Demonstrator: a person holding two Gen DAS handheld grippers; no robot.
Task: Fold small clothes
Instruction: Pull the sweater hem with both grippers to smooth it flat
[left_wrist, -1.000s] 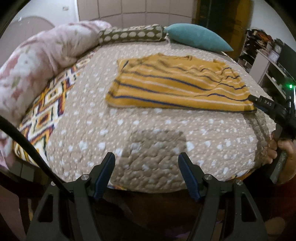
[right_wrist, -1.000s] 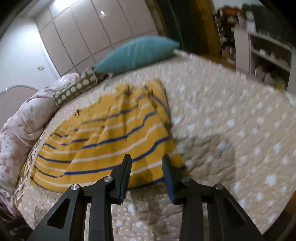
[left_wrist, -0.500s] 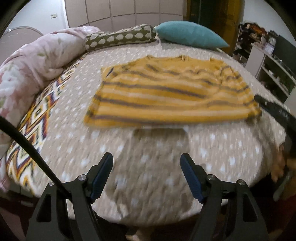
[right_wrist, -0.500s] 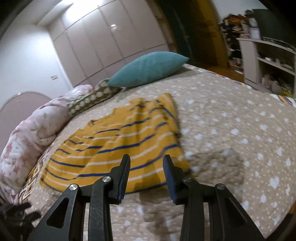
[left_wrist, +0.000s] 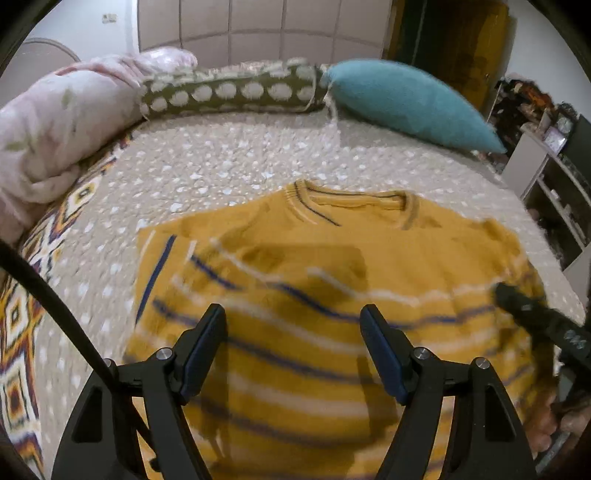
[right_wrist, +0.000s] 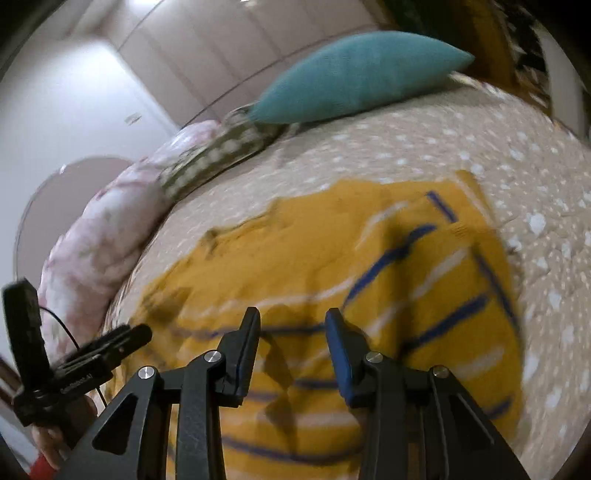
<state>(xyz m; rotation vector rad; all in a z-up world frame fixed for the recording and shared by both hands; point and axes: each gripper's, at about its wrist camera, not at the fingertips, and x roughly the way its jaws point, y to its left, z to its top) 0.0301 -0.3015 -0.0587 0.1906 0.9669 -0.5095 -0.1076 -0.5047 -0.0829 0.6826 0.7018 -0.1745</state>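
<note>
A yellow sweater (left_wrist: 332, 266) with blue and white stripes lies flat on the dotted beige bedspread (left_wrist: 229, 155), collar toward the pillows. My left gripper (left_wrist: 293, 328) is open and empty, hovering over the sweater's lower half. My right gripper (right_wrist: 291, 332) is open with a narrower gap, empty, above the sweater (right_wrist: 332, 258) near its middle. The right gripper's tip also shows at the right edge of the left wrist view (left_wrist: 532, 314), and the left gripper shows at the left of the right wrist view (right_wrist: 92, 354).
A teal pillow (left_wrist: 410, 103) and a green dotted bolster (left_wrist: 229, 92) lie at the head of the bed. A pink floral duvet (left_wrist: 48, 122) is bunched at the left. Shelves (left_wrist: 554, 192) stand beside the bed at the right.
Both grippers have moved forward from the bed's near edge to above the sweater. The sweater has not moved. Both stay open.
</note>
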